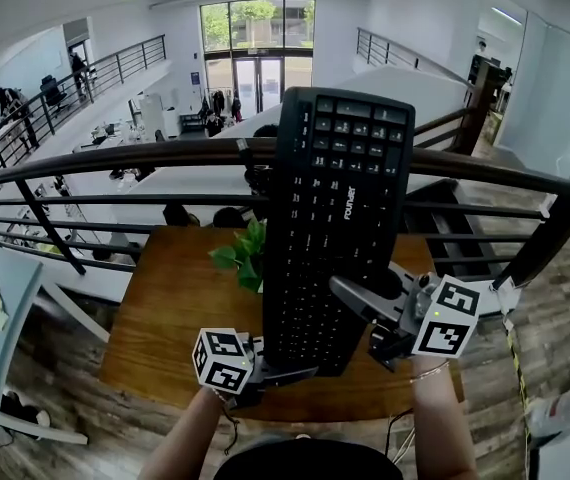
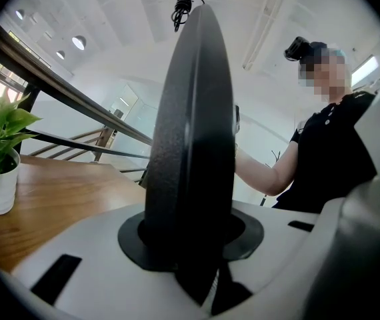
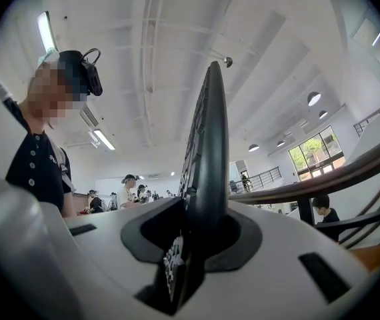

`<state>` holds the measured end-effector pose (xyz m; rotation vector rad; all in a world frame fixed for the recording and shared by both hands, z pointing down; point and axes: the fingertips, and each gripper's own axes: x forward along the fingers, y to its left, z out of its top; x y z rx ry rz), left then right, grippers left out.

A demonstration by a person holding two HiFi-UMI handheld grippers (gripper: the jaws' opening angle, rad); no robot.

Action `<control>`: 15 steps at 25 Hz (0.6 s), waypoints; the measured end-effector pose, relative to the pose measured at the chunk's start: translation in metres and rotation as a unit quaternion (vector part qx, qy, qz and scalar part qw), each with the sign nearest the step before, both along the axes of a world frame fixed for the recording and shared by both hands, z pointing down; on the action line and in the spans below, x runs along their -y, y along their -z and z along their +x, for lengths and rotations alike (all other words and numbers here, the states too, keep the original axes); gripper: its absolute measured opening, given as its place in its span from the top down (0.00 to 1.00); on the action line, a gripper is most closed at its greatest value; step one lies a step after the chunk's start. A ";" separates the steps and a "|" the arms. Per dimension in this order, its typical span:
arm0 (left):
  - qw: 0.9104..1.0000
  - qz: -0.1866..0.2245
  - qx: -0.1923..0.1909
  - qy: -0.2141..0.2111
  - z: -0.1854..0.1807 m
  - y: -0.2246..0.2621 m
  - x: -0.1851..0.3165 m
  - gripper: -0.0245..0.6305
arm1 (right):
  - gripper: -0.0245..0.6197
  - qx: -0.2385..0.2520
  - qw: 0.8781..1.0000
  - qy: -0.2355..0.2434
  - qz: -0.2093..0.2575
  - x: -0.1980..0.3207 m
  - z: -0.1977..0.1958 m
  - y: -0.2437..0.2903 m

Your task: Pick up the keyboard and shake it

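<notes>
Grip, left gripper [image 1: 283, 372]: clamped on bottom end of keyboard [image 1: 337, 208], jaws held part-way apart by the black slab filling the gap.
Grip, right gripper [image 1: 363, 304]: clamped likewise on lower right edge, jaws part-way apart, pressed against both faces.
Keyboard: black, full-size, held on end in the air between both grippers, keys turned toward head camera, white print down the middle, top end above railing [image 1: 115, 158].
Surface: wooden table [image 1: 165, 308] below, not touched by keyboard; potted plant [image 1: 240, 256] in white pot just left of keyboard.
Room: upper gallery edged by dark rail, wood-plank floor [image 1: 555, 318], open hall beneath, glass doors [image 1: 257, 68] far off.
</notes>
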<state>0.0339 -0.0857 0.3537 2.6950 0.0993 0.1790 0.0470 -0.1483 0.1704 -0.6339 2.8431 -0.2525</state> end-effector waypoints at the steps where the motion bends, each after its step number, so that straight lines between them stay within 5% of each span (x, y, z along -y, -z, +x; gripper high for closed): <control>1: 1.000 0.001 0.002 0.002 -0.001 0.000 0.001 0.77 | 0.78 0.001 1.000 0.001 0.000 0.001 -0.001 0.000; 15: 0.998 0.050 0.037 0.017 -0.019 0.013 -0.005 0.80 | 0.77 0.063 0.998 0.025 0.010 0.001 0.004 0.005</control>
